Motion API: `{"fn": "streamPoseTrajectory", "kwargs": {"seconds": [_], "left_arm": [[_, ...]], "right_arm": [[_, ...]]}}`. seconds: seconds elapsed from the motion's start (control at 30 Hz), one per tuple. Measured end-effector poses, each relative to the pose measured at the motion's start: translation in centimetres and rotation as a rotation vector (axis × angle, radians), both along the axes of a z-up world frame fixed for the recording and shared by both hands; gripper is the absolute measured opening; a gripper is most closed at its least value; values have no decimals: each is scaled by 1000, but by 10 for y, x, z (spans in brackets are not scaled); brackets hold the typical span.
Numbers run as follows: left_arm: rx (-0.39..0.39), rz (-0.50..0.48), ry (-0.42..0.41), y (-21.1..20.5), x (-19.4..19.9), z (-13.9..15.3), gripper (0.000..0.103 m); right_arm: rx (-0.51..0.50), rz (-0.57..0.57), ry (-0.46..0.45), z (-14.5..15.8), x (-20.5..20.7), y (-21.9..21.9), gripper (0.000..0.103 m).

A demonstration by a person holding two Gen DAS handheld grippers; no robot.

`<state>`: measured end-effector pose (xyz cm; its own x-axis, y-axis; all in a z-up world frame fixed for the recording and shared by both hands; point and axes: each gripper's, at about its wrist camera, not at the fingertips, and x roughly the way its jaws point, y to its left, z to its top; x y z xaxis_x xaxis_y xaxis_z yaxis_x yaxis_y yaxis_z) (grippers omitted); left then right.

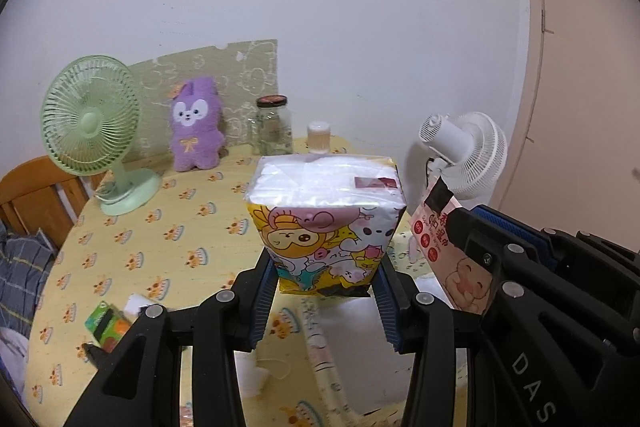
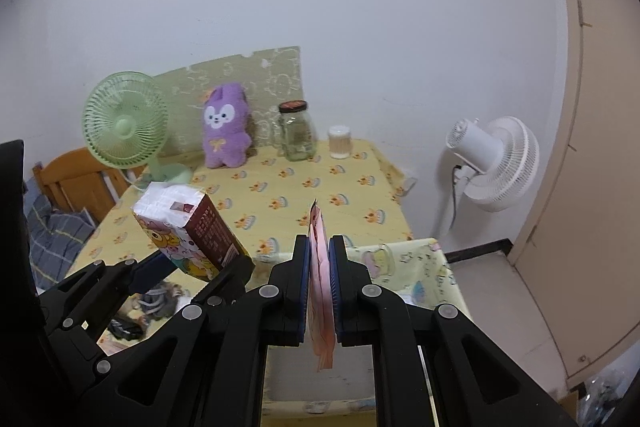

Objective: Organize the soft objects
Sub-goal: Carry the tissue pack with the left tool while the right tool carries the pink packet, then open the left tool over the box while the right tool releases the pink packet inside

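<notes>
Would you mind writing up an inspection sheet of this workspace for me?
Surface: table under a yellow patterned cloth.
Job's things: tissue pack held off the table; pink wipes pouch held edge-on; purple plush upright at the back.
Clutter: green fan, glass jar, small white-lidded container, green packet.
Grippers: left gripper shut on the tissue pack; right gripper shut on the pouch.
Cables: cord on the white fan.
Surroundings: white wall, wooden chair.
</notes>
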<state>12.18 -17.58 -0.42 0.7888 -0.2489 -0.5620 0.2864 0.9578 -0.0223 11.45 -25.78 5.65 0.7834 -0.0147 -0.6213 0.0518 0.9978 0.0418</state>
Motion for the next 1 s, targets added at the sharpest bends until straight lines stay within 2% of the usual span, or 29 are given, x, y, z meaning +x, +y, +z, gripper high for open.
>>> {"fn": "streamPoseTrajectory", "kwargs": {"seconds": [0.47, 0.53, 0.6, 0.63, 0.87, 1.0], "left_arm": [[47, -145, 111, -38, 19, -40, 51], [53, -156, 116, -40, 19, -44, 54], [55, -166, 117, -42, 19, -46, 66], [55, -172, 119, -42, 19, -48, 68], [77, -209, 108, -45, 21, -52, 70], [89, -214, 81, -46, 21, -50, 77]], "right_arm": [[4, -133, 64, -41, 4, -34, 12], [7, -145, 68, -45, 4, -37, 12], [4, -156, 72, -50, 4, -39, 12], [3, -159, 73, -50, 5, -39, 12], [22, -182, 86, -62, 8, -44, 12], [34, -186, 91, -64, 11, -46, 12]]}}
